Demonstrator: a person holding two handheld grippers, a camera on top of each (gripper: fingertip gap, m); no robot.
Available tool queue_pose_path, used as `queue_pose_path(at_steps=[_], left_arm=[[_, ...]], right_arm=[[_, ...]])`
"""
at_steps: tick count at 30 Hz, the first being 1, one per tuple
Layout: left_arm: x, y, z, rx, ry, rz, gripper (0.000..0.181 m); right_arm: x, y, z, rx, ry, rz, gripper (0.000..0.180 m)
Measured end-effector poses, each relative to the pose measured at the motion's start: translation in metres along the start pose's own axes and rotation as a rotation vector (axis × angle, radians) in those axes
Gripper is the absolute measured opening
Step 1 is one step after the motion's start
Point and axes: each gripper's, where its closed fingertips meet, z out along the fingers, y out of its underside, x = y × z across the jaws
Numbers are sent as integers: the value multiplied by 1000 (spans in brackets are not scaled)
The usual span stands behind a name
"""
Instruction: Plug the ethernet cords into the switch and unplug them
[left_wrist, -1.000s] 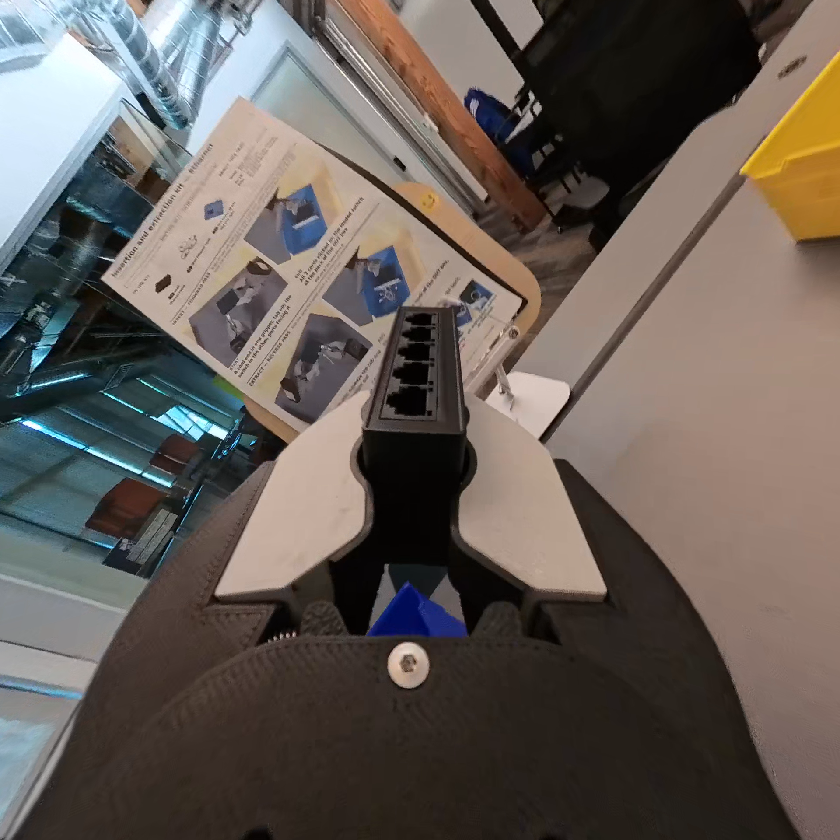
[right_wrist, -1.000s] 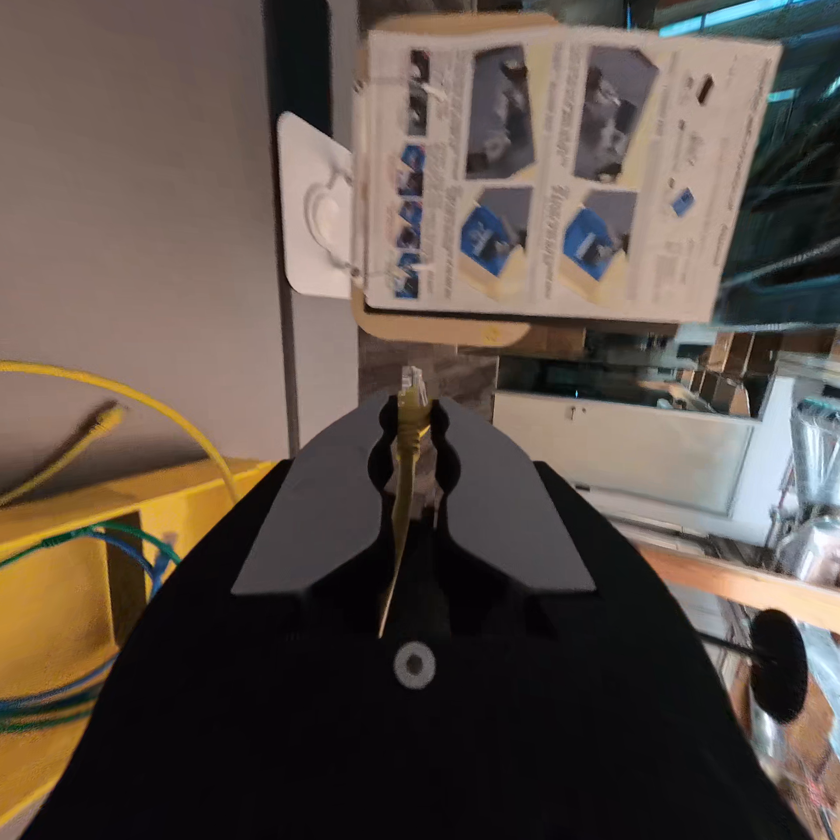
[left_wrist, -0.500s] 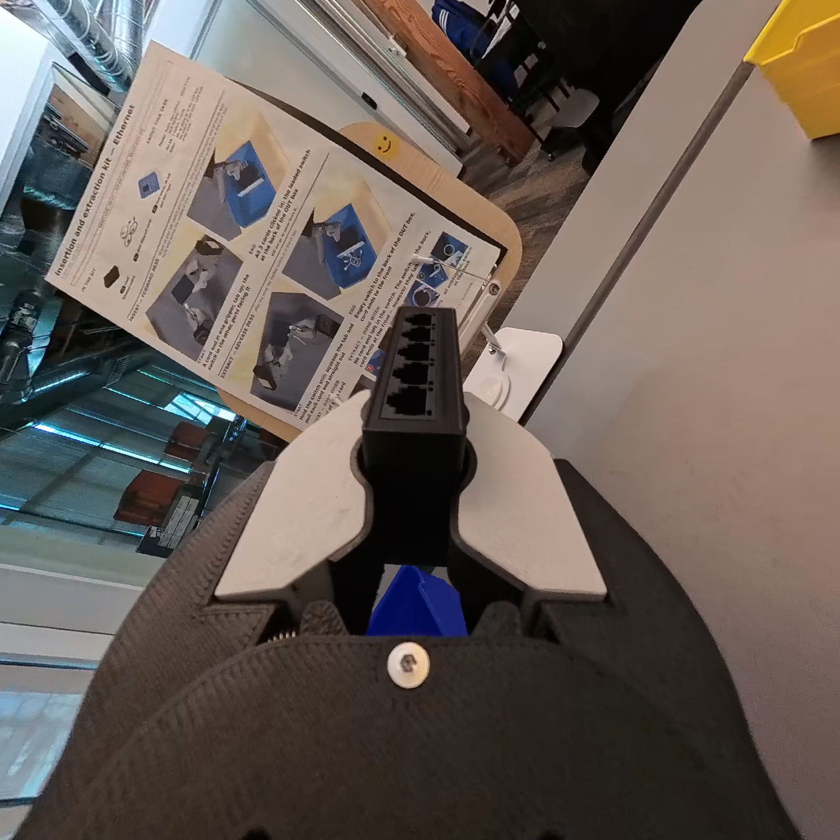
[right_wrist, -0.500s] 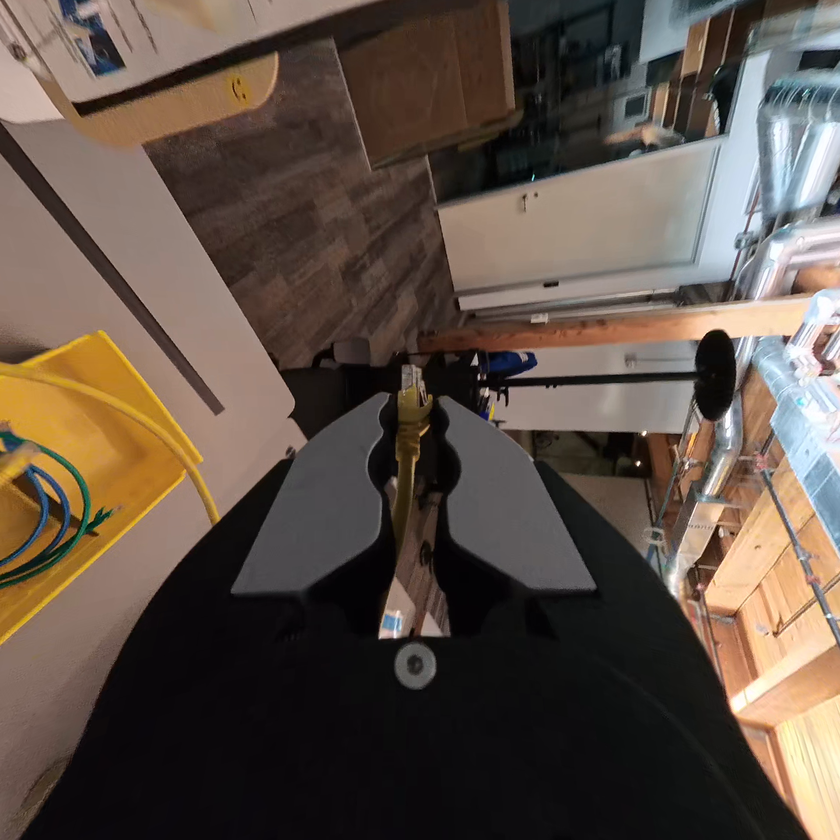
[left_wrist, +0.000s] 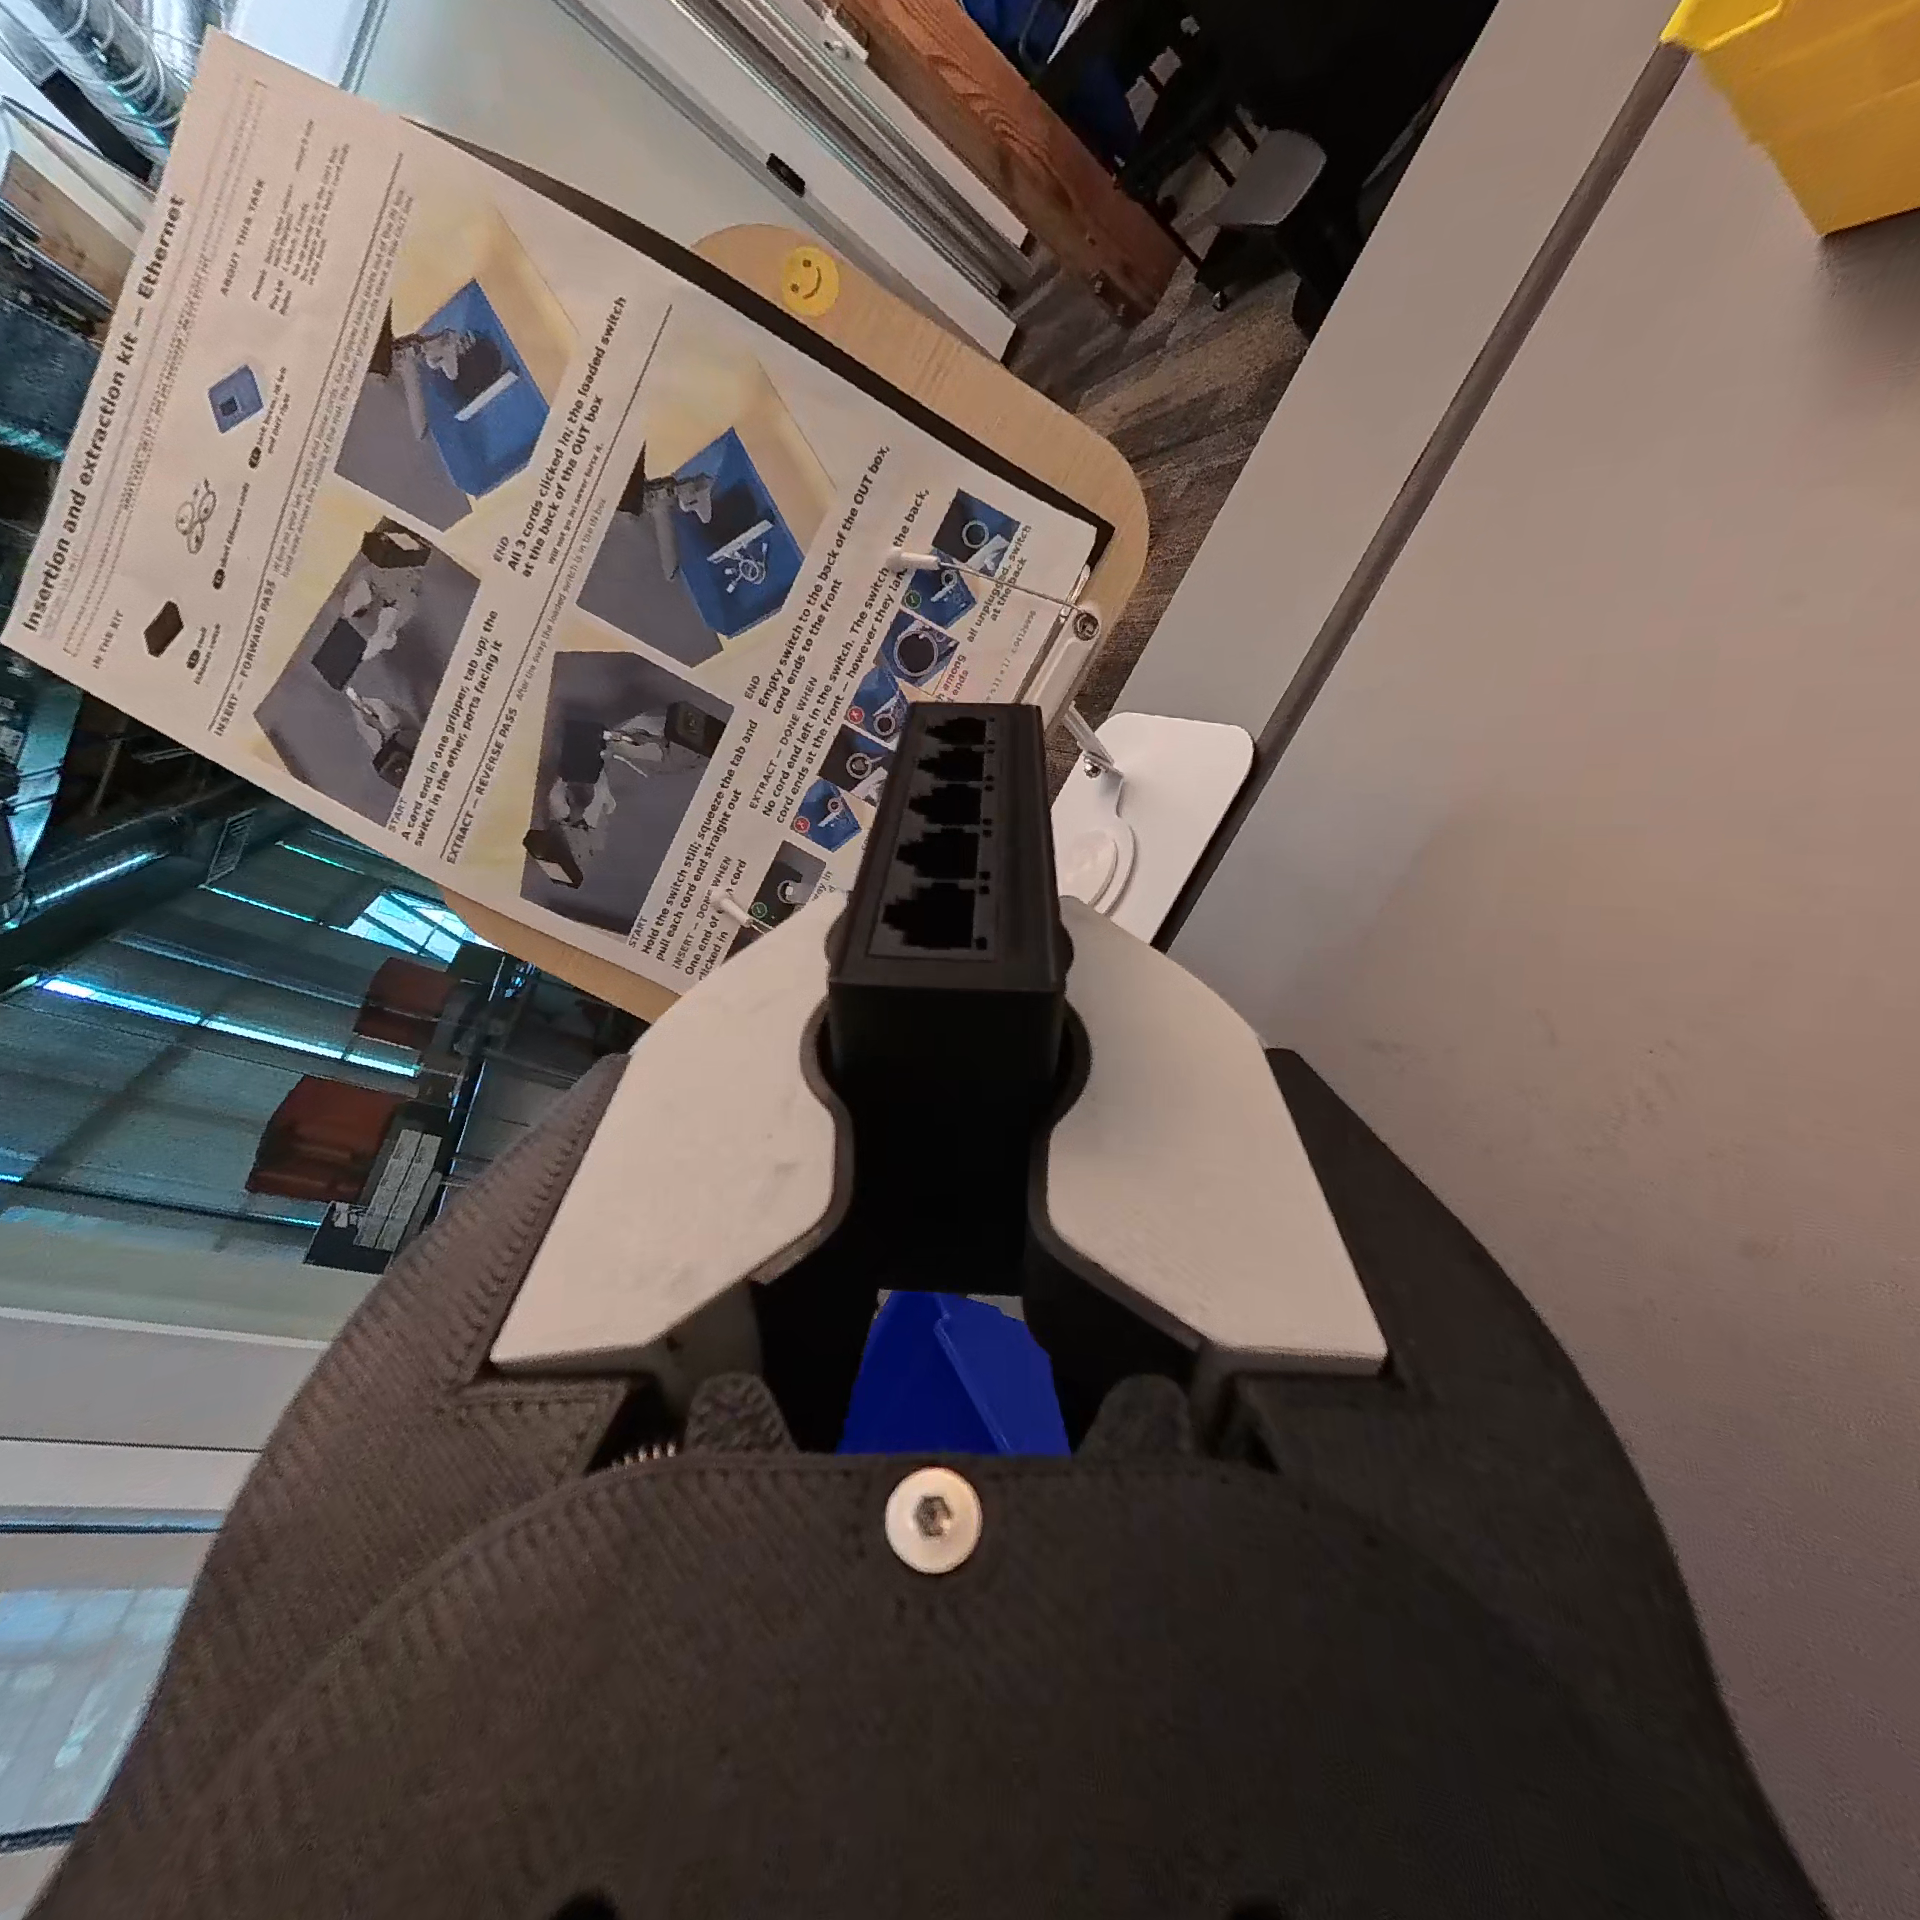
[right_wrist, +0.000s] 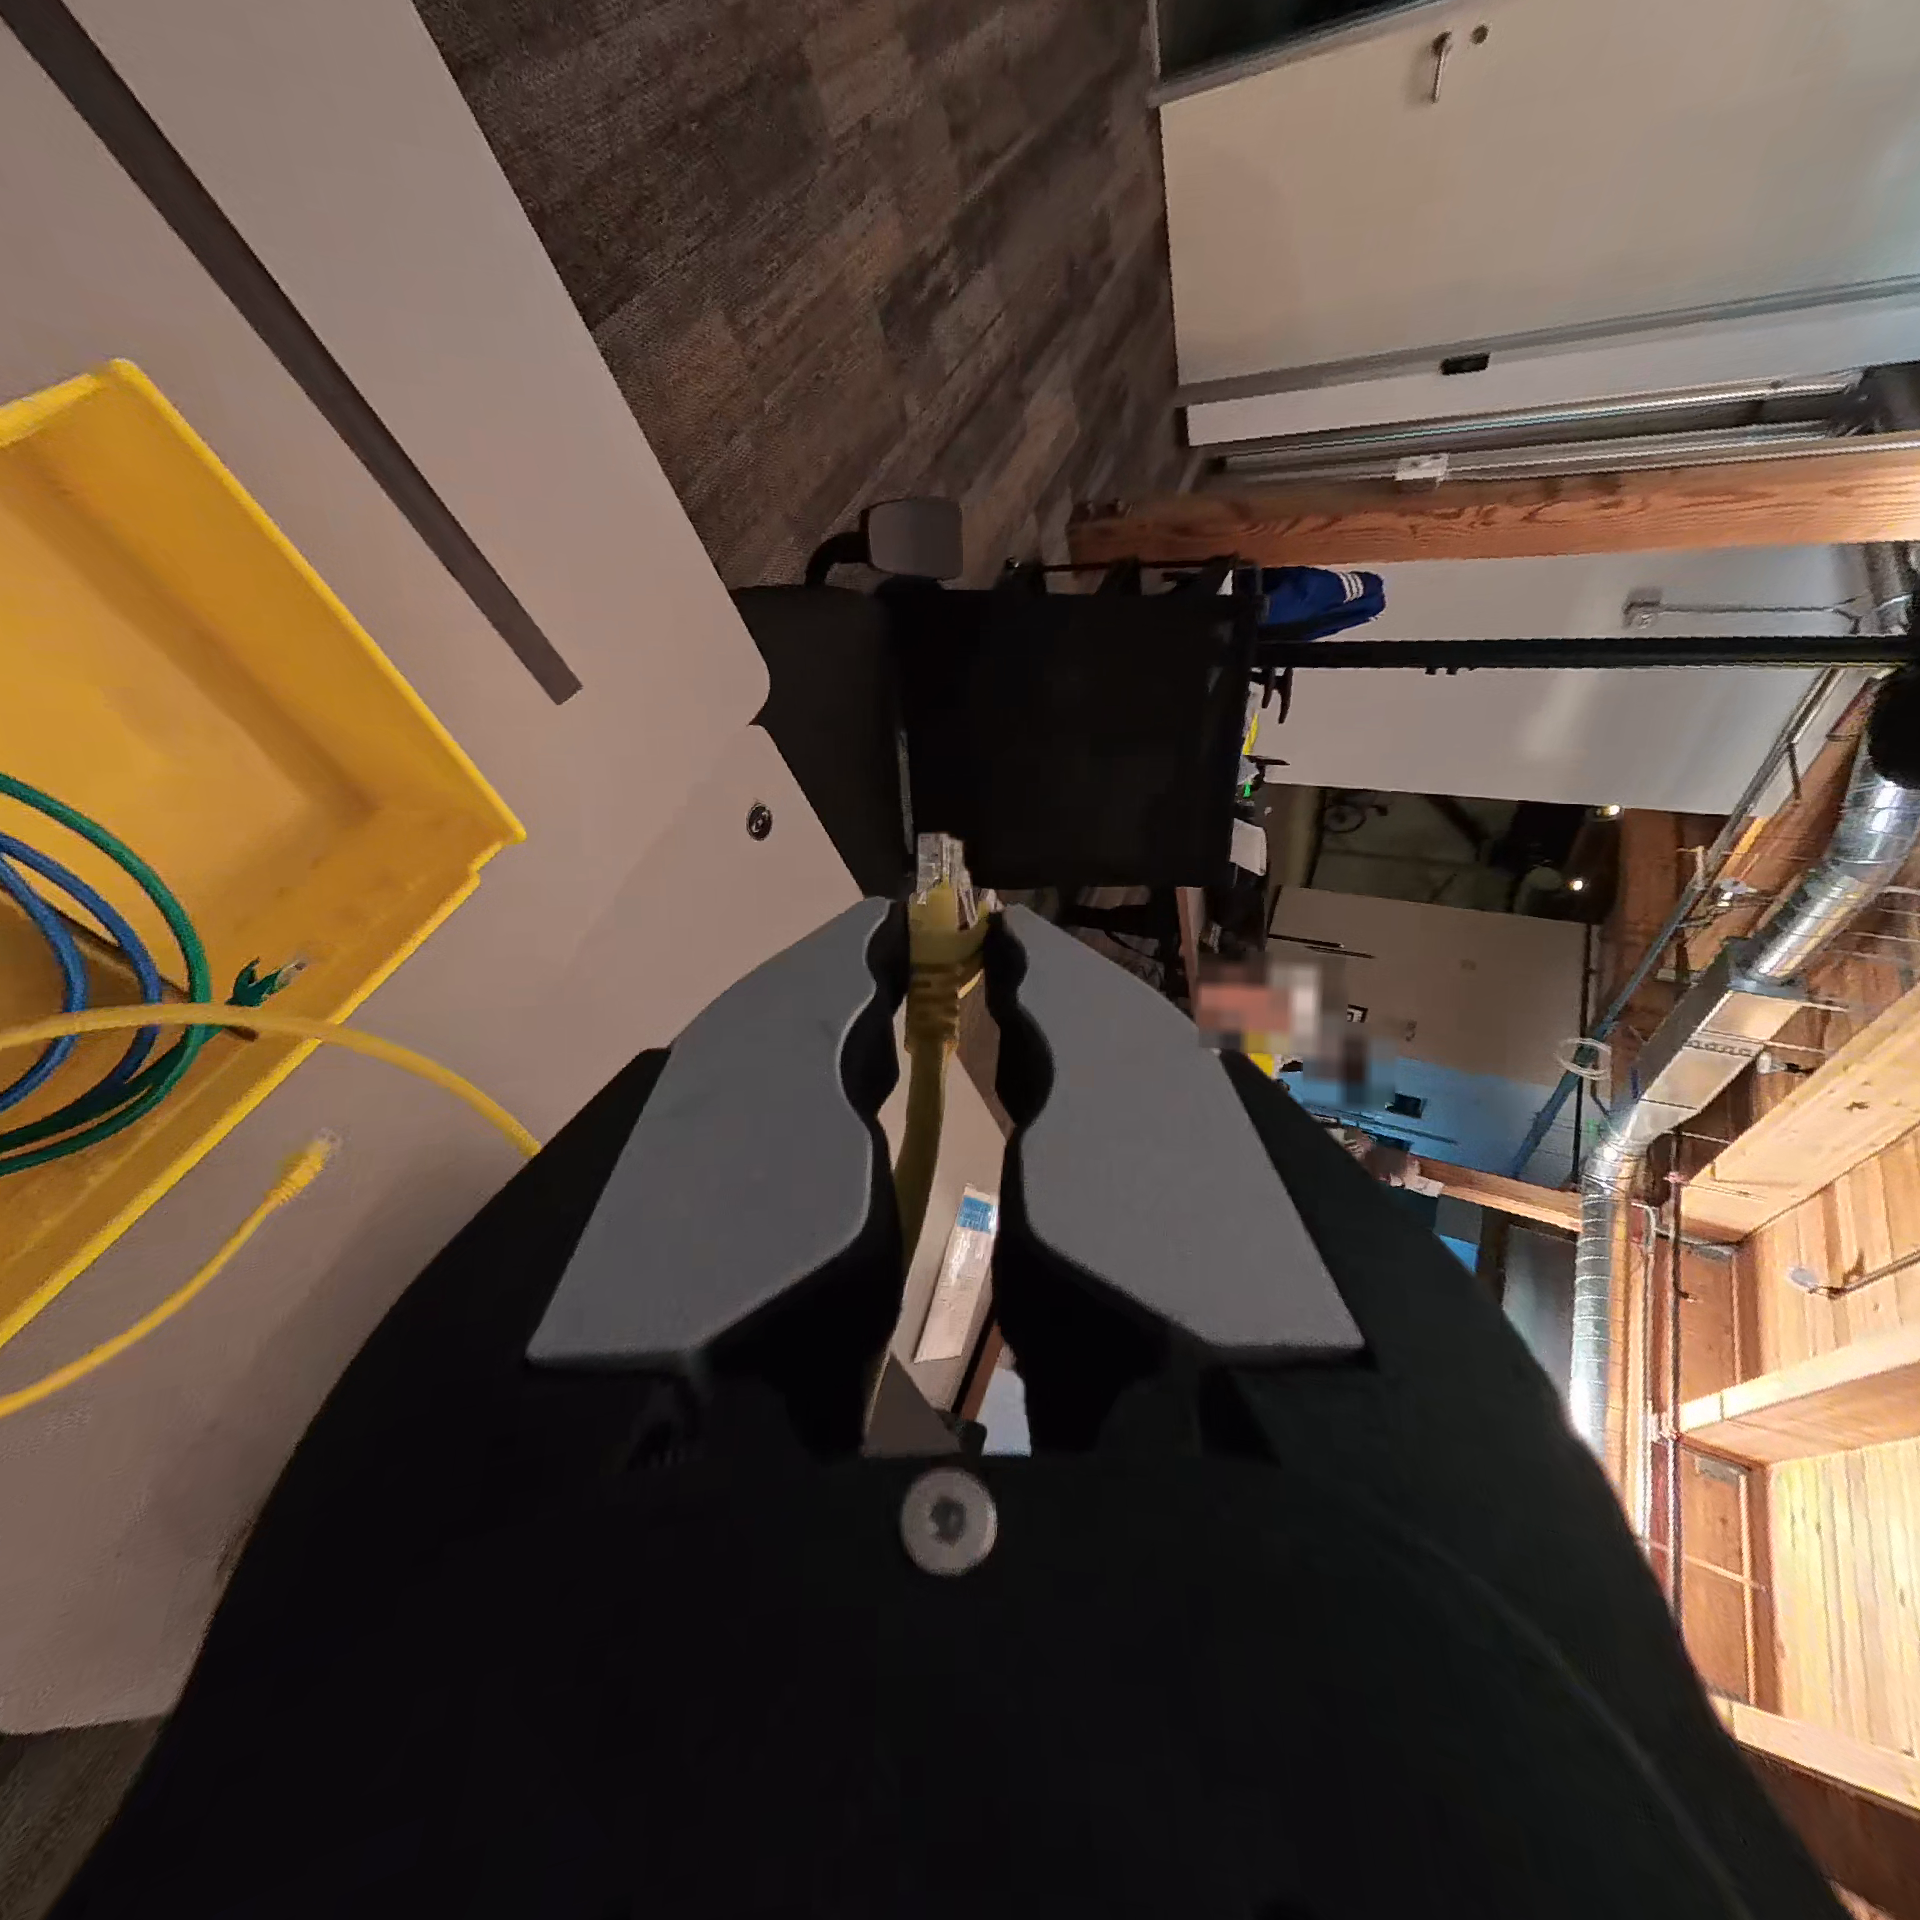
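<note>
My left gripper (left_wrist: 948, 1023) is shut on a black ethernet switch (left_wrist: 951, 883), held up in the air. Its row of several empty ports faces the camera. My right gripper (right_wrist: 943, 940) is shut on the plug end of a yellow ethernet cord (right_wrist: 935, 997), with the clear plug tip sticking out past the fingertips. The cord trails back over the table (right_wrist: 436, 1060), and its other plug (right_wrist: 301, 1158) lies on the tabletop. A blue cord (right_wrist: 62, 966) and a green cord (right_wrist: 177, 997) lie coiled in the yellow bin (right_wrist: 343, 665). Neither view shows the other gripper.
A printed instruction sheet on a wooden clipboard (left_wrist: 499, 488) stands on a white base (left_wrist: 1164, 800) at the table's far edge. A yellow bin corner (left_wrist: 1808, 94) shows at top right in the left wrist view. A blue object (left_wrist: 951, 1371) shows below the switch. A black chair (right_wrist: 1049, 717) stands beyond the table.
The right gripper has swung away from the instruction sheet towards the room and chair, still holding the yellow plug. The left gripper has tilted slightly, so the sheet looks nearer; the switch stays gripped.
</note>
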Motion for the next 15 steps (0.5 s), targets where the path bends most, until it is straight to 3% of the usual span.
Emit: queue_pose_path(at_steps=[9, 15], left_arm=[[1, 4, 3, -18, 9, -2, 29], [2, 0, 0, -10, 9, 2, 30]], right_arm=[[53, -15, -39, 7, 137, 32, 15], [60, -36, -62, 33, 164, -9, 15]])
